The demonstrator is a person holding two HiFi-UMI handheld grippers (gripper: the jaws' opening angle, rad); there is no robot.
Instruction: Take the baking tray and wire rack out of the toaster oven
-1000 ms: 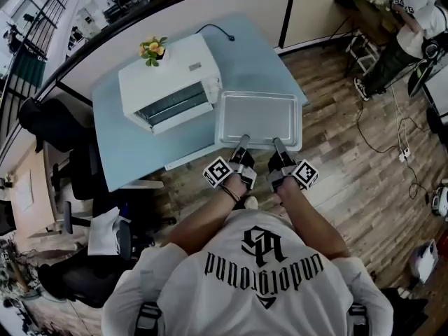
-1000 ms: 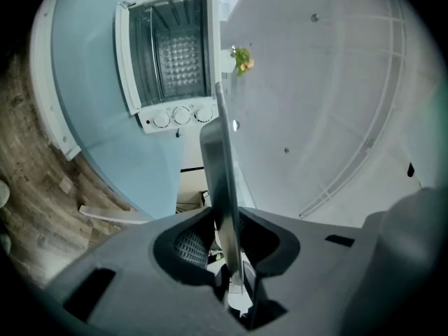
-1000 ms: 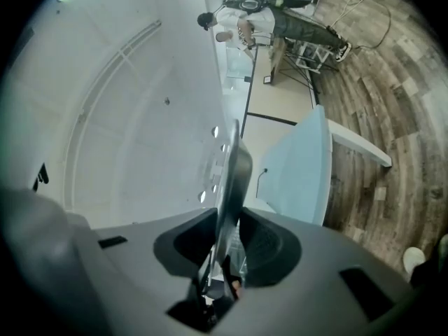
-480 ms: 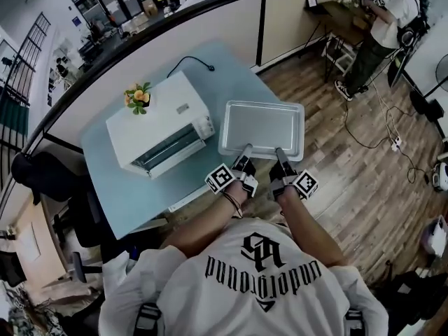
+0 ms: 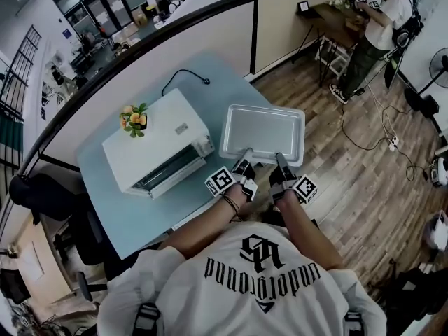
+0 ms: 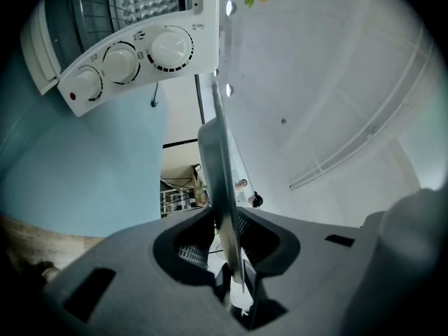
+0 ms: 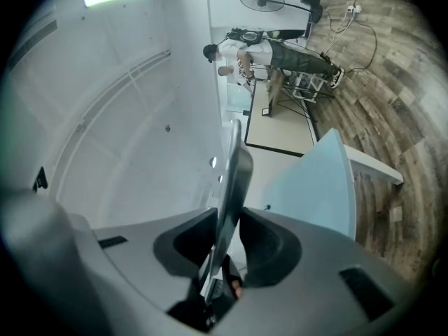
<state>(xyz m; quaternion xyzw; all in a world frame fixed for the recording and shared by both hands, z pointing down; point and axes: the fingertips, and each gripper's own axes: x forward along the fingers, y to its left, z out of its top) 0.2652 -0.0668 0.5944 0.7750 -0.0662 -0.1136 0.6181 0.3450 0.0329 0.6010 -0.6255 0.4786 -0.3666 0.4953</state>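
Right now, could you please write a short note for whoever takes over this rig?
Left gripper: shut on the near rim of the baking tray.
Right gripper: shut on the same rim.
Tray: held flat, right of the toaster oven, over the edge of the table.
Done: tray is out of the oven.
Left: set the tray down, then pull the wire rack, whose bars seem to show inside the oven.

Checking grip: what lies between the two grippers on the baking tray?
Only bare rim of the baking tray, between the left gripper and right gripper; the head view shows it.
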